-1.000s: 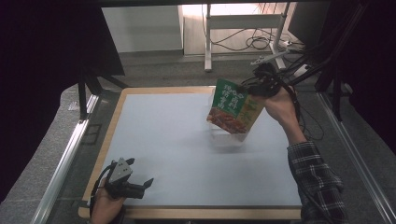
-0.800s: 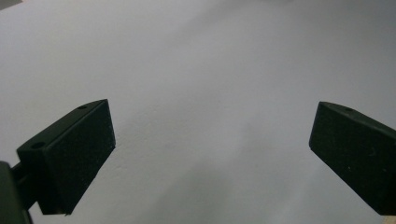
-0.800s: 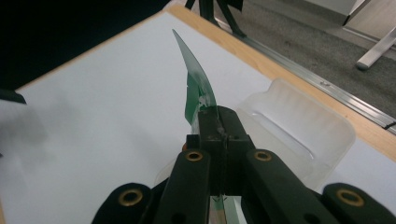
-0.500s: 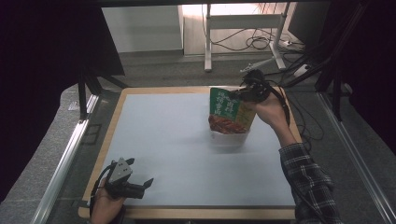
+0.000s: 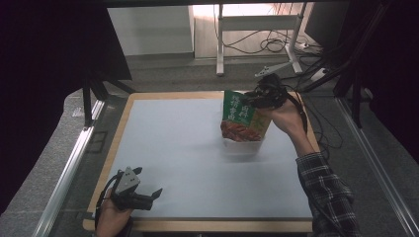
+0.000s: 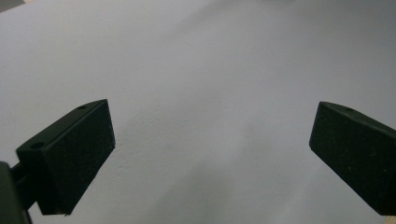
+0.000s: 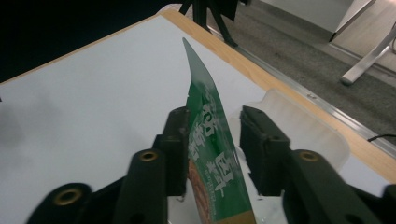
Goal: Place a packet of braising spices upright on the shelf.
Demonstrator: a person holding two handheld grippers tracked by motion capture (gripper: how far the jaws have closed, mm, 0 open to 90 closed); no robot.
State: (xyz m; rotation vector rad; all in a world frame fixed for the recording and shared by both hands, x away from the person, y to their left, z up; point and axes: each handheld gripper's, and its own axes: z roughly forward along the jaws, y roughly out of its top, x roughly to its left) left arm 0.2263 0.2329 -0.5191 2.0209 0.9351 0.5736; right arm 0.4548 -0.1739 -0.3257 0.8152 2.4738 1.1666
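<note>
A green food pouch (image 5: 242, 118) with a red picture stands upright at the back right of the white table mat (image 5: 173, 148). Its foot sits at a translucent plastic holder (image 5: 241, 147). My right gripper (image 5: 261, 97) is at the pouch's top edge, held by a hand in a plaid sleeve. In the right gripper view the pouch (image 7: 210, 154) runs between the jaws of my right gripper (image 7: 215, 116), which have just been opening. One jaw lies against it and the other stands off with a gap. My left gripper (image 5: 148, 181) rests open at the front left, and nothing is between the jaws of my left gripper (image 6: 210, 140).
The mat lies on a wood-edged table (image 5: 123, 123). The translucent holder (image 7: 303, 126) sits near the table's back right edge. Beyond the table are desk legs and cables (image 5: 276, 47) on the floor. A metal rail (image 5: 69, 168) runs along the left side.
The pouch has gone from tilted in the air to upright, slightly lower and to the left. The right gripper's jaws have parted around it. The left gripper has not moved.
</note>
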